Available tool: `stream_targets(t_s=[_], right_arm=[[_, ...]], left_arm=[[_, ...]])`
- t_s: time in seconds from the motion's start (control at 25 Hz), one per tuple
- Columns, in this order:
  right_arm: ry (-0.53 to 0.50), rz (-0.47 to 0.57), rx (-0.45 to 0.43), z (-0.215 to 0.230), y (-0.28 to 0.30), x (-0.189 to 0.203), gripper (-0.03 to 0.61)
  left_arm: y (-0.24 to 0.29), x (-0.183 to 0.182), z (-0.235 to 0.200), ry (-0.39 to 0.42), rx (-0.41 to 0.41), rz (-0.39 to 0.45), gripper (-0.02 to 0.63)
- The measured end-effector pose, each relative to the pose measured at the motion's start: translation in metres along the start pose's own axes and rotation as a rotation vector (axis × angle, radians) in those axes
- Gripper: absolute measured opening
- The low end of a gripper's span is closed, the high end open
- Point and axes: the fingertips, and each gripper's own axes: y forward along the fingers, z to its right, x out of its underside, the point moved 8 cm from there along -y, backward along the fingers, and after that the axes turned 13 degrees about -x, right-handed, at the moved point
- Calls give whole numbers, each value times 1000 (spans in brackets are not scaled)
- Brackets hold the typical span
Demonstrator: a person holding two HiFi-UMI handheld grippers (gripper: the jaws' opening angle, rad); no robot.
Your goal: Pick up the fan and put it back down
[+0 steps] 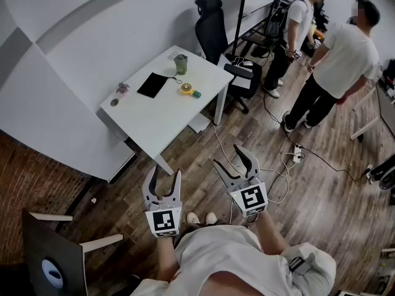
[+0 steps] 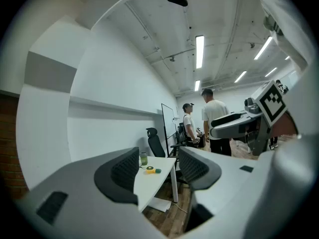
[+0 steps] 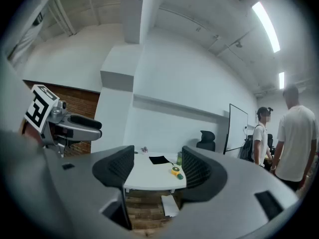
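The small yellow fan [image 1: 187, 89] with a green handle lies on the white table [image 1: 154, 119], well ahead of both grippers. It also shows far off between the jaws as the fan [image 2: 150, 170] in the left gripper view and the fan [image 3: 175, 171] in the right gripper view. My left gripper [image 1: 165, 174] is held level over the wooden floor, jaws apart, with nothing between them. My right gripper [image 1: 228, 155] hangs beside it, a little further forward, jaws also apart and empty. Neither gripper touches the table or the fan.
On the table stand a green cup [image 1: 180, 63], a black pad [image 1: 153, 84] and a tiny plant [image 1: 123, 88]. A black office chair [image 1: 216, 32] sits behind the table. Two people [image 1: 342, 60] stand at the right. Cables and a power strip [image 1: 296, 153] lie on the floor.
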Motion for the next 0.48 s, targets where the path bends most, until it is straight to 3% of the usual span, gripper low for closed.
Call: stream_targets(t_s=[0.48], right_arm=[[37, 24, -57, 23, -1, 16, 314]], left_arm=[[17, -6, 25, 27, -27, -7, 247]])
